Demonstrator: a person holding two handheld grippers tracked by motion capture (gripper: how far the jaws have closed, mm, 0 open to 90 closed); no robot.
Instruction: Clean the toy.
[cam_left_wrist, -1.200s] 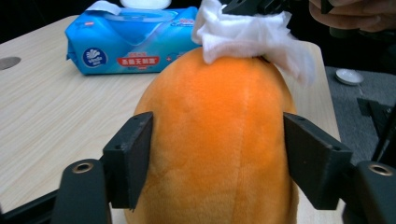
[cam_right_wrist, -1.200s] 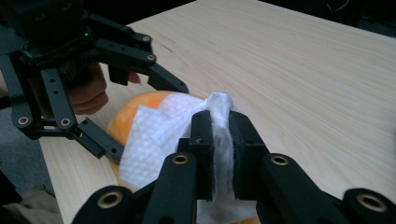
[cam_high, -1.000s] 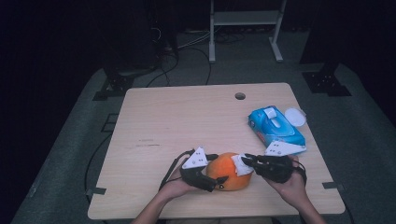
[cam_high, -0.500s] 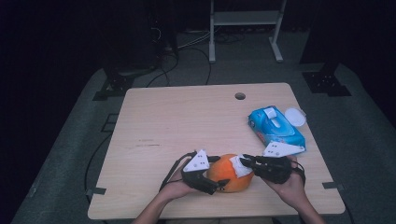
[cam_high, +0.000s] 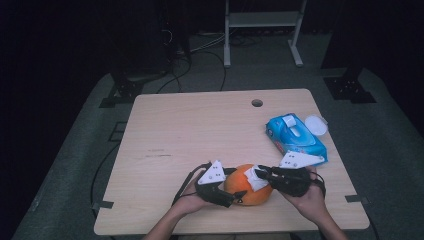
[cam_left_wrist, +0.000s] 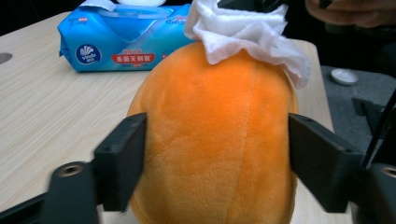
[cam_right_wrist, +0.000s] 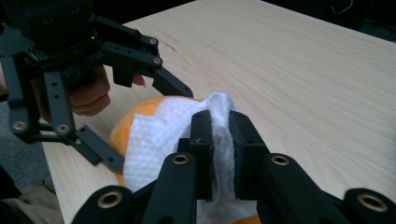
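Pale wooden table: nearest its front edge, the left gripper clamps a round orange plush ball steady, apparently so the right gripper, pinching a white wet wipe, can rub its top; beyond the ball lies a blue wipes pack.

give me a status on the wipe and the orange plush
Left gripper jaws just closing, clamping orange plush. Right gripper shut on white wipe, pressed on plush top. Nothing in the way.
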